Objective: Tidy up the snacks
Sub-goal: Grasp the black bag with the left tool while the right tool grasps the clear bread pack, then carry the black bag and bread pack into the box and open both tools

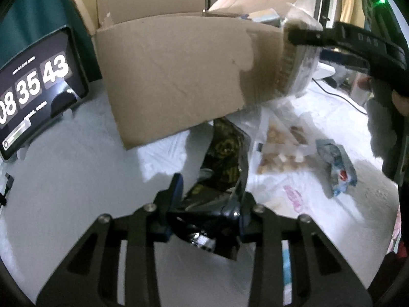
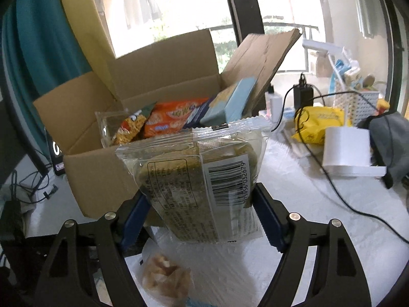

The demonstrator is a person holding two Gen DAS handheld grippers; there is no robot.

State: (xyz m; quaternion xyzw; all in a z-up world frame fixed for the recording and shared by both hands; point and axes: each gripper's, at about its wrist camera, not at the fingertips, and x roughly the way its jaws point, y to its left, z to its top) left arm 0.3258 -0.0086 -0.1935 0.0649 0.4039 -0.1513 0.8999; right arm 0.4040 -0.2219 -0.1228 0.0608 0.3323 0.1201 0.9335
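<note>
A glossy black-and-gold foil snack pouch [image 1: 225, 158] was seen crinkled and reflective. Matt brown corrugated cardboard made up the open box [image 2: 102, 168]. A clear, shiny plastic wrapper was noted on the biscuit pack [image 2: 199, 179], with a printed paper-like barcode label. The white table covering [image 2: 306, 192] looked faintly textured.

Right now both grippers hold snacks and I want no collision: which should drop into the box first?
Right gripper: its clear biscuit pack is raised beside the cardboard box rim. The left gripper holds its black packet low.
</note>
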